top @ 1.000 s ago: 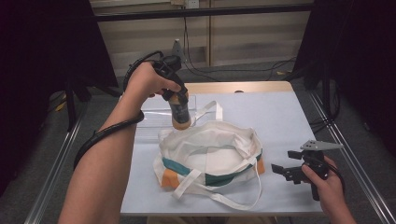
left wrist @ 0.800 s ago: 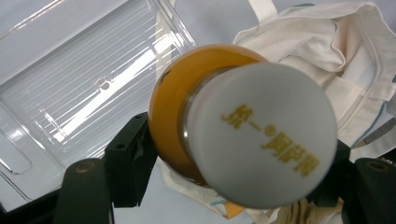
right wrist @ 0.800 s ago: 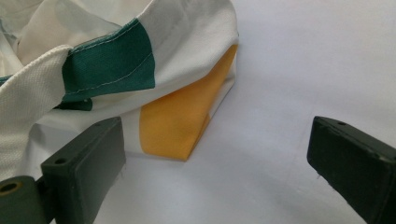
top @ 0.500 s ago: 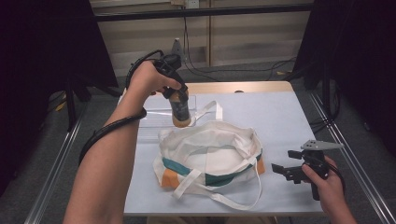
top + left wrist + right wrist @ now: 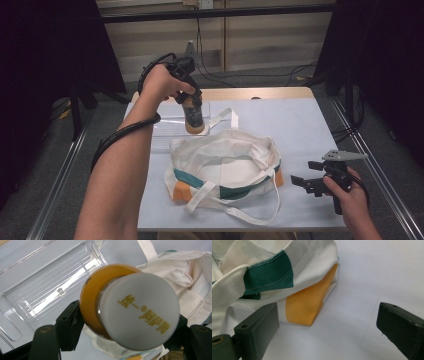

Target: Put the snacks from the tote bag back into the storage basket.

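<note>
- The right gripper (image 5: 306,176) sits low at the near right of the table (image 5: 320,125), its jaws spread wide with nothing between them — they point at the bag's orange corner.
- The cloth bag (image 5: 225,167) lies open in the middle of the table, white with green and orange patches; its straps trail toward the near edge.
- Just beyond the bag, the left gripper (image 5: 192,102) is clamped on a bottle (image 5: 193,116), held above the bag's far rim.
- In the left gripper view the bottle (image 5: 120,307) shows an amber body and a white cap with gold lettering.
- A clear plastic tray (image 5: 172,127) lies behind and to the left — beside the bottle.
</note>
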Demonstrator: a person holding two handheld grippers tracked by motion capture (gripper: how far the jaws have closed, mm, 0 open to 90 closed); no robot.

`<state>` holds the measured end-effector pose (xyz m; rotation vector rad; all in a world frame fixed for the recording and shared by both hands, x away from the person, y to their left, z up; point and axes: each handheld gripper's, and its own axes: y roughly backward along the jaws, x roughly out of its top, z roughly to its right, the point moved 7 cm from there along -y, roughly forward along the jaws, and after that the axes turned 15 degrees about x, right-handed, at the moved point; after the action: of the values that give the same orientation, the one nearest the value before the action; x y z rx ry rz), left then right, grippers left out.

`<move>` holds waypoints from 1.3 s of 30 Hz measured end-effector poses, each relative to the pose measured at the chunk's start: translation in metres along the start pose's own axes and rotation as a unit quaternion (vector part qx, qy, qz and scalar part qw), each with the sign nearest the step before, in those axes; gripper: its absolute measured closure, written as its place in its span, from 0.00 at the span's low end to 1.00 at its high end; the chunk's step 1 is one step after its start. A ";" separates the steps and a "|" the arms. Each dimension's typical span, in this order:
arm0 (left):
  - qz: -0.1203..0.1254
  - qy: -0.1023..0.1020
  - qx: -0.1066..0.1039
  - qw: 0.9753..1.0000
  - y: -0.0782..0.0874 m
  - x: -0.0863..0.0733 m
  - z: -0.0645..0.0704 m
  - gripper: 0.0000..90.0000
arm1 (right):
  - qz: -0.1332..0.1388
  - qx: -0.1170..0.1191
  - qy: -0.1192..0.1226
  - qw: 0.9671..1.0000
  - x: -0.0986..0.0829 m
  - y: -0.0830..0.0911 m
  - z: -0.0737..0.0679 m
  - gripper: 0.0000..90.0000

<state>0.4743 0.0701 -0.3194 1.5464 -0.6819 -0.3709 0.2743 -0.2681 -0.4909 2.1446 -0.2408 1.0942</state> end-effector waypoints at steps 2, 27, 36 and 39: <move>0.000 -0.002 0.002 1.000 -0.001 0.001 -0.001 0.34 | -0.001 0.001 -0.001 1.000 0.000 0.000 0.000 0.04; 0.000 0.002 0.011 1.000 -0.015 0.011 -0.008 0.34 | 0.001 0.001 -0.002 1.000 0.000 0.001 0.000 0.04; -0.004 0.009 0.011 1.000 -0.024 0.013 -0.005 0.34 | 0.002 0.001 -0.002 1.000 0.001 0.001 0.000 0.04; -0.004 0.003 0.014 1.000 -0.028 0.014 -0.006 0.34 | 0.002 -0.001 -0.002 1.000 0.000 0.001 0.000 0.04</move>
<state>0.4939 0.0655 -0.3443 1.5755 -0.6789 -0.3632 0.2743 -0.2690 -0.4902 2.1458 -0.2490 1.0921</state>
